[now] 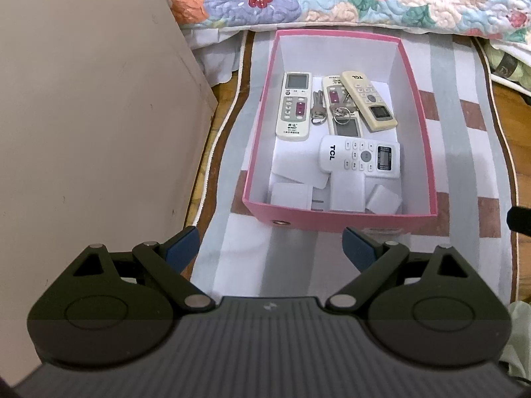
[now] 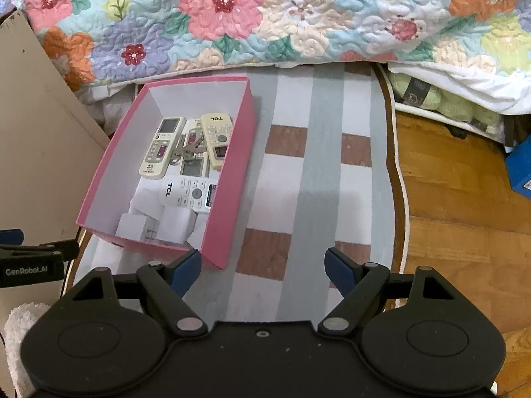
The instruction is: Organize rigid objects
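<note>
Two wrist views of an open pink cardboard box (image 1: 338, 214) with a white lining, standing on a grey, white and brown striped rug (image 1: 461, 152) on the floor.

The left wrist view looks straight into the box. At the far end lie three cream remote controls: one at left (image 1: 293, 106), one in the middle (image 1: 341, 106) partly covered, and one marked TCL (image 1: 368, 101) lying slantwise over it. A bunch of metal keys (image 1: 320, 107) sits between and upon them. Nearer lies a white TCL remote (image 1: 360, 156) set crosswise, and nearest several small white blocks (image 1: 345, 190).

The right wrist view shows the same box (image 2: 229, 179) at left, its near right wall hiding part of the contents, and alone shows the wooden floor (image 2: 448, 199) and a blue box (image 2: 519, 165) at right.

A flowered quilt (image 2: 232, 16) hangs behind the box; a beige panel (image 1: 89, 106) stands at left.

The left tool (image 1: 270, 248) tilts down just short of the box, jaws wide apart, holding nothing. The right tool (image 2: 262, 265) tilts down over the rug beside the box's near right corner, likewise spread wide and empty.
</note>
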`<move>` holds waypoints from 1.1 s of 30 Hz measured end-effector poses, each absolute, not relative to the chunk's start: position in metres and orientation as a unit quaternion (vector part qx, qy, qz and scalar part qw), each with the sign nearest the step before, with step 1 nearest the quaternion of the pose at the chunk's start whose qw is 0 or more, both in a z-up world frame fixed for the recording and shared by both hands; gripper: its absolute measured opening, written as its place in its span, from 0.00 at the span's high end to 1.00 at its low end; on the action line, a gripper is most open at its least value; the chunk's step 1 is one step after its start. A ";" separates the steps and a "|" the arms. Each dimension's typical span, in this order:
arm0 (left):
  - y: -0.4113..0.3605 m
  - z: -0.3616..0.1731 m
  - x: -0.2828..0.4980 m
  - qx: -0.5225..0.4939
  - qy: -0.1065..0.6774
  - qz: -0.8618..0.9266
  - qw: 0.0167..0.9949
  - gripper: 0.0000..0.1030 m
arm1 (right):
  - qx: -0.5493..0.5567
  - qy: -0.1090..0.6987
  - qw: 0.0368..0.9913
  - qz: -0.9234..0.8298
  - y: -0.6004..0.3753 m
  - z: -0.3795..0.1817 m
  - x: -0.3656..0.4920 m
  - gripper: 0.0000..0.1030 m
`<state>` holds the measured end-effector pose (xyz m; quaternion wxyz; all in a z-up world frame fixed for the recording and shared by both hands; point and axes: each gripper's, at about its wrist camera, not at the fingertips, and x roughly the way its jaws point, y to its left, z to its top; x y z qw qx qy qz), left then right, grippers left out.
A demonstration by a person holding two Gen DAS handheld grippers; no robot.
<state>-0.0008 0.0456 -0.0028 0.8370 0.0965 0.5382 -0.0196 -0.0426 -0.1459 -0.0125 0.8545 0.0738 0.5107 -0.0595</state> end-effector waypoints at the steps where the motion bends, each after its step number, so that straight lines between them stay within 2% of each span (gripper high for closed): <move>1: 0.046 -0.003 -0.001 0.094 0.540 -0.019 0.836 0.09 | 0.073 0.513 0.853 -0.061 -0.146 -0.012 -0.043 0.18; 9: 0.049 -0.005 -0.004 0.077 0.553 -0.022 0.830 0.09 | 0.072 0.514 0.852 -0.063 -0.147 -0.009 -0.051 0.18; 16: 0.050 -0.004 -0.008 0.077 0.551 -0.020 0.831 0.09 | 0.055 0.497 0.863 -0.068 -0.145 -0.005 -0.055 0.08; 19: 0.050 -0.004 -0.009 0.078 0.550 -0.019 0.831 0.09 | 0.056 0.498 0.863 -0.067 -0.145 -0.003 -0.056 0.01; 33: 0.053 -0.004 -0.009 0.077 0.551 -0.016 0.831 0.09 | 0.062 0.520 0.849 -0.073 -0.147 -0.010 -0.057 0.00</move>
